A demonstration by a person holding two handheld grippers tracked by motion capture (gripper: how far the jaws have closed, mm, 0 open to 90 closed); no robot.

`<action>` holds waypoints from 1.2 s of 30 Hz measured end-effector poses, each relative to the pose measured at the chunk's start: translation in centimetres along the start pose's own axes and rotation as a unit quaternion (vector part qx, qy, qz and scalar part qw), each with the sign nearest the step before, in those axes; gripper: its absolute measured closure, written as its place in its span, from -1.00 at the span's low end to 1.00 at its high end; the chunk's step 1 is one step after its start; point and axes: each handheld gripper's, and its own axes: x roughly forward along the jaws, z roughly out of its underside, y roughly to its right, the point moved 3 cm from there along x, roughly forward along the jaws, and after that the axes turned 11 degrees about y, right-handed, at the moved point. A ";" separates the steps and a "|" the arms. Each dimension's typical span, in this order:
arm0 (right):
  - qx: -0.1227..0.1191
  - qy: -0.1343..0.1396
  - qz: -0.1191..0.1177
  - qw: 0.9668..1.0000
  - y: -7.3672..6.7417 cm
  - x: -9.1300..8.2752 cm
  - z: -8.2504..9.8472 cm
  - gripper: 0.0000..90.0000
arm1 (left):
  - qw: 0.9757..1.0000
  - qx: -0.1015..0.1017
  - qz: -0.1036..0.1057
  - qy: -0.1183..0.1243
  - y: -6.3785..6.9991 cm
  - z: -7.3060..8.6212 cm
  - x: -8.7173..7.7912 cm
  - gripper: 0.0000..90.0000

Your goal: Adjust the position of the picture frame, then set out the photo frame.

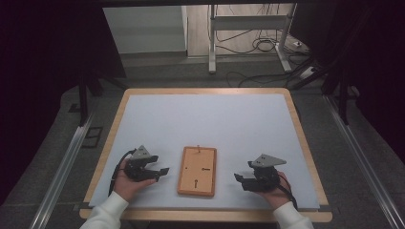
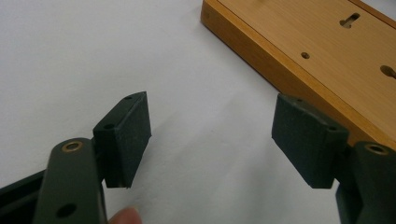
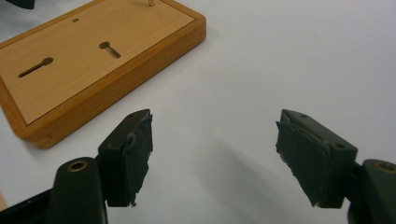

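Black jaws of the left gripper (image 1: 162,172) and right gripper (image 1: 240,180) stand wide, holding nothing, flanking the wooden board (image 1: 197,171) flat on the pale surface (image 1: 205,119); cables (image 1: 258,45) lie on the floor beyond.

The board (image 1: 197,171) looks like wood: a pale, fine-grained matt face inside a darker, smoother orange-brown rim with a slight sheen. The table (image 1: 205,119) has a smooth, matt pale cover, and a bare wooden edge frames it. The left gripper (image 2: 212,140) and right gripper (image 3: 215,156) look like matt dark plastic with small brass-coloured bushings, and their pads (image 3: 137,156) carry a dull, rubbery facing, frayed and rough at the edges on the right one.
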 end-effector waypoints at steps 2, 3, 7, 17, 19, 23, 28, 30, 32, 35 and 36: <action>0.001 0.000 0.000 1.000 0.0 -0.3 0.2 -0.41 | 1.000 -0.001 0.001 0.000 0.0 0.0 0.0 -0.38; 0.000 -0.001 0.001 1.000 0.0 -0.4 0.3 -0.42 | 1.000 -0.001 0.001 0.000 0.0 0.0 0.0 -0.38; -0.003 -0.005 0.003 1.000 0.1 -0.4 0.4 -0.43 | 1.000 0.000 0.004 0.001 0.1 -0.2 -0.1 -0.36; -0.007 -0.009 0.001 1.000 -0.1 -0.3 0.4 -0.45 | 0.999 0.037 0.018 0.033 0.7 -1.9 0.2 -0.32; -0.008 -0.009 0.001 1.000 -0.1 -0.3 0.4 -0.45 | 0.998 0.038 0.025 0.035 0.9 -2.5 0.4 -0.33; -0.012 -0.011 0.000 1.000 -0.2 -0.3 0.3 -0.45 | 0.998 0.039 0.038 0.032 1.1 -3.1 1.3 -0.35; -0.012 -0.013 0.001 1.000 -0.3 -0.3 0.3 -0.45 | 0.997 0.039 0.056 0.035 1.2 -4.4 2.6 -0.36; -0.013 -0.013 0.003 1.000 -0.3 -0.3 0.4 -0.45 | 0.997 0.044 0.055 0.030 1.3 -5.0 3.1 -0.37; -0.012 -0.015 0.003 1.000 -0.2 -0.5 0.6 -0.45 | 0.997 0.047 0.052 0.029 1.3 -5.5 3.4 -0.39; 0.003 -0.010 0.006 1.000 0.0 -0.9 0.8 -0.45 | 0.997 0.047 0.060 0.030 1.2 -5.8 3.6 -0.41; 0.007 -0.009 0.008 1.000 0.1 -1.0 0.8 -0.45 | 0.996 0.048 0.064 0.030 1.3 -5.8 3.7 -0.41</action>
